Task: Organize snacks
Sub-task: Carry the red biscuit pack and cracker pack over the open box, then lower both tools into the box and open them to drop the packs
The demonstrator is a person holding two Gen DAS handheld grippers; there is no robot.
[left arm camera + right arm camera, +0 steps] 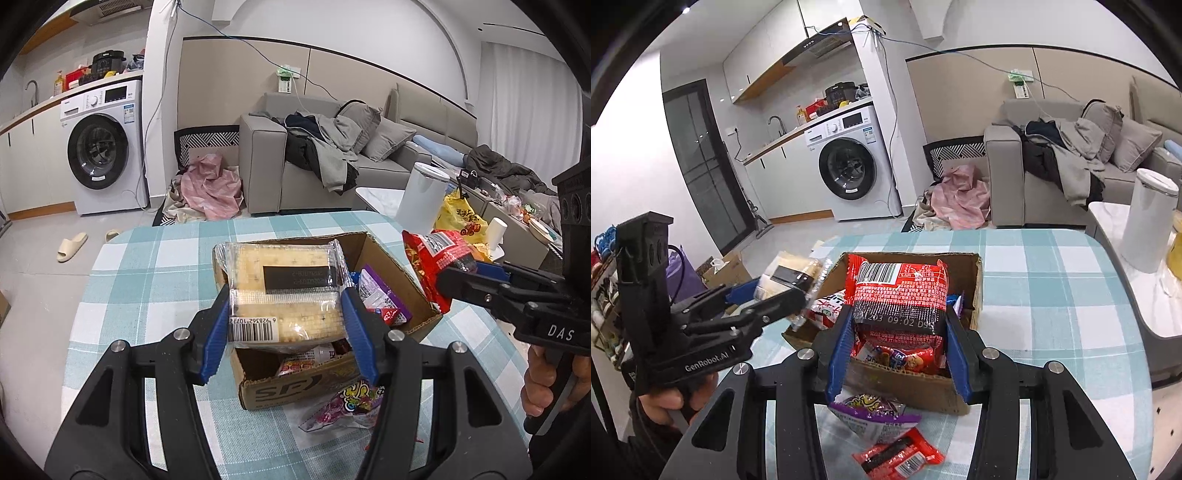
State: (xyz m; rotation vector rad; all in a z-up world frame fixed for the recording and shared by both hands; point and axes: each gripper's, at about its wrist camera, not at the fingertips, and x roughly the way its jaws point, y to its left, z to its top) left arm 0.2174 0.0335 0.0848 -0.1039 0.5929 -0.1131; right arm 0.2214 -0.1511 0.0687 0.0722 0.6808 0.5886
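Note:
My left gripper point(286, 314) is shut on a clear pack of crackers point(284, 288) and holds it above the open cardboard box point(391, 258). My right gripper point(899, 321) is shut on a red noodle packet point(899, 291) and holds it over the same box point(975, 280). The box holds several snack packets. In the left wrist view the right gripper point(448, 277) comes in from the right with the red packet point(432, 258). In the right wrist view the left gripper point(783, 295) comes in from the left with the crackers point(792, 275).
The box sits on a table with a teal checked cloth point(147, 266). A purple candy bag point(875, 413) and a small red snack packet point(897, 458) lie in front of the box. A white bin point(421, 199) and a yellow bag point(460, 214) stand beyond the table's right side.

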